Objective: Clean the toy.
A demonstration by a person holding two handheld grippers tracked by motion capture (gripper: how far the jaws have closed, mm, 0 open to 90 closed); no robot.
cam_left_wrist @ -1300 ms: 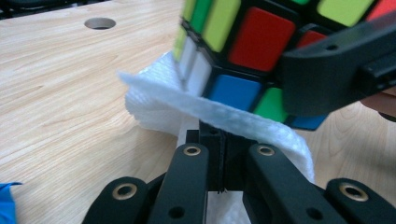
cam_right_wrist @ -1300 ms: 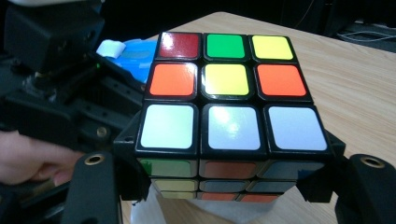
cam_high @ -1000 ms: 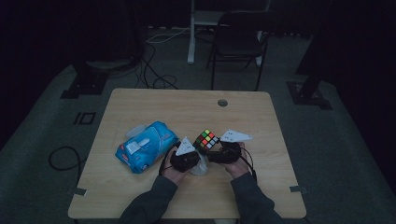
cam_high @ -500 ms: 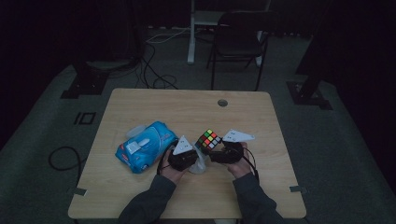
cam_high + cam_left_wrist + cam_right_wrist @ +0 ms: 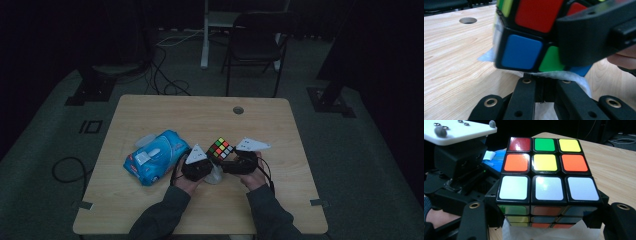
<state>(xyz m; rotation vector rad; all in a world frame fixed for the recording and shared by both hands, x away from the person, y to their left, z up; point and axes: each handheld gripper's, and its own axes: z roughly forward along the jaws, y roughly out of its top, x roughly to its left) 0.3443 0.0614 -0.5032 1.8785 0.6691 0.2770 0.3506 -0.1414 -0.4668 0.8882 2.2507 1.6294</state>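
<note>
Right claw [image 5: 544,220] clamped on the Rubik's cube [image 5: 546,173], steadying it above the surface [image 5: 165,107] for wiping. Left claw [image 5: 541,87] pinched on a white wipe [image 5: 564,75] beneath it. At nine o'clock, blue wipes pack [image 5: 155,157].

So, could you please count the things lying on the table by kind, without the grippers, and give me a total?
Puzzle cube: 1
Blue pack of wipes: 1
White wipe under the cube: 1
Total: 3
</note>
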